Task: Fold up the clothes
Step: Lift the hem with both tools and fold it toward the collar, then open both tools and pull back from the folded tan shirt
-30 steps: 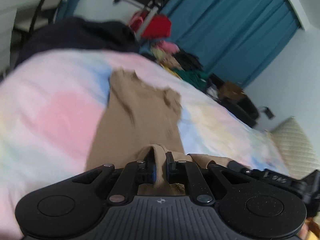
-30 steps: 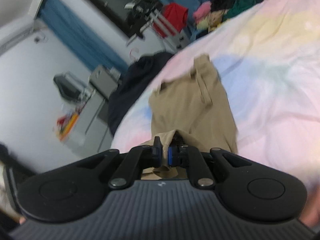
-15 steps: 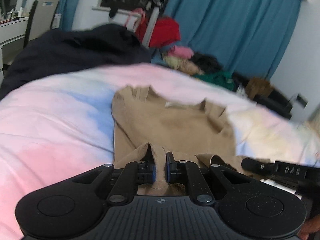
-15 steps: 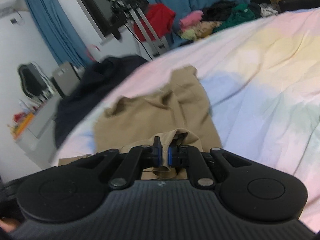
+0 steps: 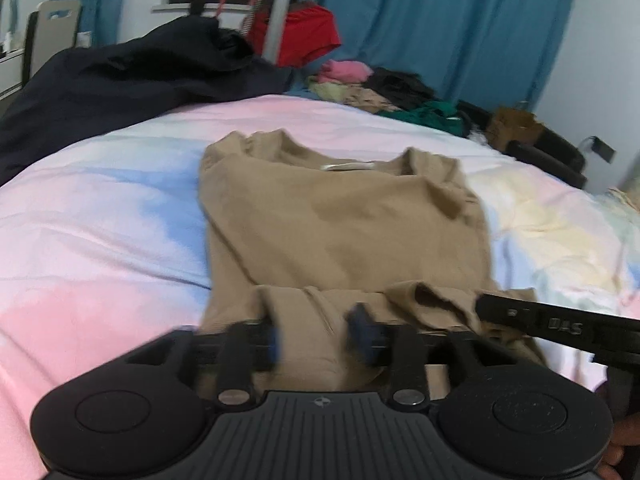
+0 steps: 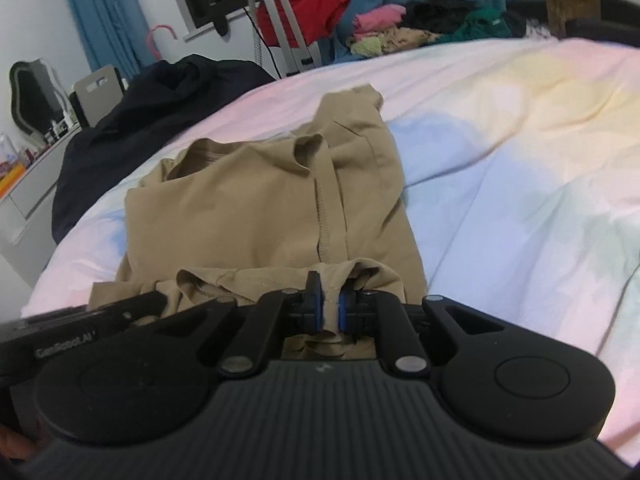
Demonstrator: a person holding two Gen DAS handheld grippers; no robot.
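**A:** Left tongs [image 5: 316, 338] opening right now, blue pads spreading apart, tan shirt [image 5: 344, 232] hem lying loose between them, not pinched any more. A second ago clamped tight on that same hem. Both hands also lower and closer in than before, hem now resting down on the shirt's body instead of hanging in the air.

**B:** Meaning the bottom-up fold probably landing, then? Letting go on one side first?

**A:** Looking that way. Right tongs [image 6: 327, 307] lagging behind: nearly closed, a thin ridge of tan fabric pressed between the blue pads, barely starting to ease. Guessing release coming on that side too.

**B:** Shirt sitting where?

**A:** Lying flat on the pastel bedspread [image 5: 100, 240], roughly mid-bed, well apart from the dark jacket [image 5: 120, 80] heaped at the far edge and the clothes pile [image 5: 384, 92] near the blue curtain [image 5: 440, 20].

**B:** Pointing which way?

**A:** Collar end facing away, toward the curtain. Folded-up hem nearest the cameras. Long axis running from the tongs straight out toward the collar, sleeves already tucked in along the sides by the look of it. Hem edge a bit rumpled, likely needing a smooth before any further fold.
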